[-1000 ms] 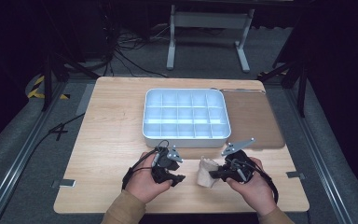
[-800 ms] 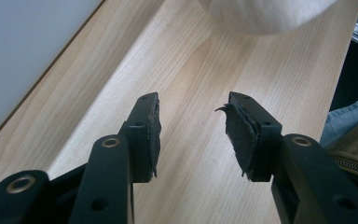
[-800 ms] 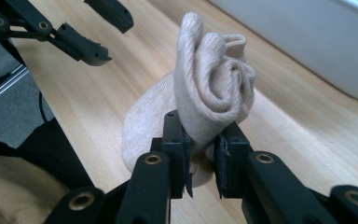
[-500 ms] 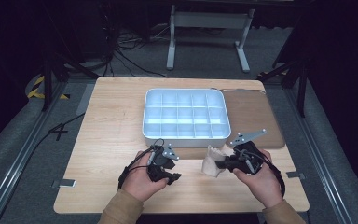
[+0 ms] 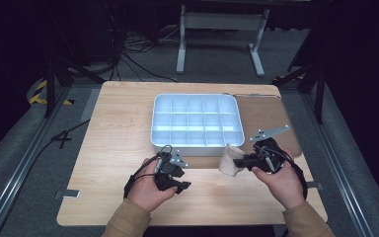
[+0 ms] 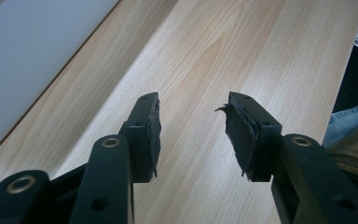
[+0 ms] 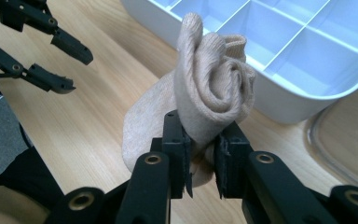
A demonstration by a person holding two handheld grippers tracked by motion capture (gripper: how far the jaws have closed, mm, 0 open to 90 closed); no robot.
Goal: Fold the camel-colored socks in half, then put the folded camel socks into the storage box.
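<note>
The pale wooden table [image 5: 108, 148] has bare board along its left side and near edge, with open room between the two hands. The white plastic tray divided into square compartments [image 5: 196, 122] sits at the table's middle toward the far edge, every compartment bare; a clear flat lid [image 5: 266, 118] lies at its right side. The right gripper [image 7: 200, 161] pinches a rolled beige sock [image 7: 212, 100] between narrowly set jaws, just beside the tray's near right corner and lifted off the wood. The left gripper [image 6: 193, 135] hovers low over bare board near the tray's near wall, its jaws spread wide around nothing.
</note>
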